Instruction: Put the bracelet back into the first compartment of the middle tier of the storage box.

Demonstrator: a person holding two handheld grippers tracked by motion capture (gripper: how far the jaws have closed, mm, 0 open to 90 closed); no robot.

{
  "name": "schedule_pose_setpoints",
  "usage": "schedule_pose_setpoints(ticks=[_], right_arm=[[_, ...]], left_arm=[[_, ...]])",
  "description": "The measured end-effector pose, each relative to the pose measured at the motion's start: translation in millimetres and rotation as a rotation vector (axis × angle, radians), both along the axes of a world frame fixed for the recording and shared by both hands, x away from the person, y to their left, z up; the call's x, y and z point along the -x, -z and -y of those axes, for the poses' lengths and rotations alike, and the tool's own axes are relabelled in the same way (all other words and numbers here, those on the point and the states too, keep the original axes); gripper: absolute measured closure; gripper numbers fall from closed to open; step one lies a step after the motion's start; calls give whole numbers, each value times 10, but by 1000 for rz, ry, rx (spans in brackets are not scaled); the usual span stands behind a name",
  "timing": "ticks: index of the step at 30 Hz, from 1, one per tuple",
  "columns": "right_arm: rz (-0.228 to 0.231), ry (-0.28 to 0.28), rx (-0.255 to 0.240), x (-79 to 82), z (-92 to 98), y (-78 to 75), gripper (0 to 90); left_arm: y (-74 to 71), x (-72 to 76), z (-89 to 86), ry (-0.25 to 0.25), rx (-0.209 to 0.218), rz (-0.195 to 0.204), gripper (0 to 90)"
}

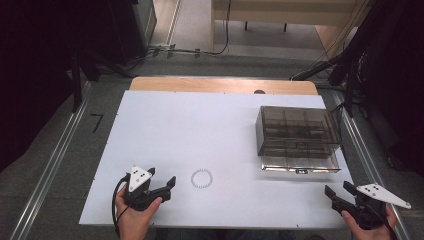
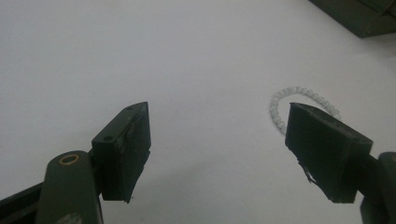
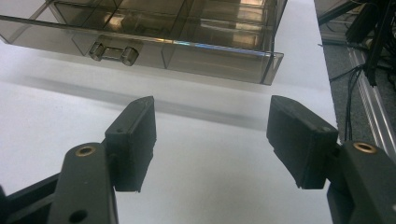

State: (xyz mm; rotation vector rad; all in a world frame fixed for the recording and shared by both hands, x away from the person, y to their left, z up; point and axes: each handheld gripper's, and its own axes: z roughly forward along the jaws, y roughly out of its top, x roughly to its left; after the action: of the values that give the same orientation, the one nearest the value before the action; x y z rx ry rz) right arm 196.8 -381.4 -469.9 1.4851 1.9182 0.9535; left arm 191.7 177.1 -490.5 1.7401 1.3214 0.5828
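Here the work was at its reaching step: the left gripper [image 1: 159, 184] was held low over the white table [image 1: 165, 130], near the front edge, with its jaws standing wide apart and nothing between them. The thing it aimed at was a small bead bracelet [image 1: 202, 178], a ring of pale beads that lay flat on the table just to the right of this gripper, apart from it and not yet touched. In the left gripper view the bracelet [image 2: 295, 106] was seen just beyond the tip of the right-hand jaw and partly behind it, so the gripper was not centred on the ring. The right gripper [image 1: 339, 194] waited near the front right corner of the table, also with jaws wide and empty, and it pointed toward the smoky clear organizer box [image 1: 298, 137], which stood on the right side of the table, well apart from the bracelet. In the right gripper view the box [image 3: 196, 42] showed its compartments and a small latch [image 3: 113, 50] on the front wall. In my judgement the next move called for shifting the left gripper a little toward the bracelet, lowering it until one side of the ring was between the pads, and then closing gently, because the beads were thin and could slip away
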Motion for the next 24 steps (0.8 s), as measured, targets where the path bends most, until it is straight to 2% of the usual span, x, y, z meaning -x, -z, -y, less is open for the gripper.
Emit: schedule_pose_setpoints(ticks=[16,24], right_arm=[[-1,0,0,1,-6,1,317],[2,-4,1,-1,-6,1,317]], left_arm=[[14,-33,53,17,-15,-13,248],[31,-64,148,48,-33,-23,272]])
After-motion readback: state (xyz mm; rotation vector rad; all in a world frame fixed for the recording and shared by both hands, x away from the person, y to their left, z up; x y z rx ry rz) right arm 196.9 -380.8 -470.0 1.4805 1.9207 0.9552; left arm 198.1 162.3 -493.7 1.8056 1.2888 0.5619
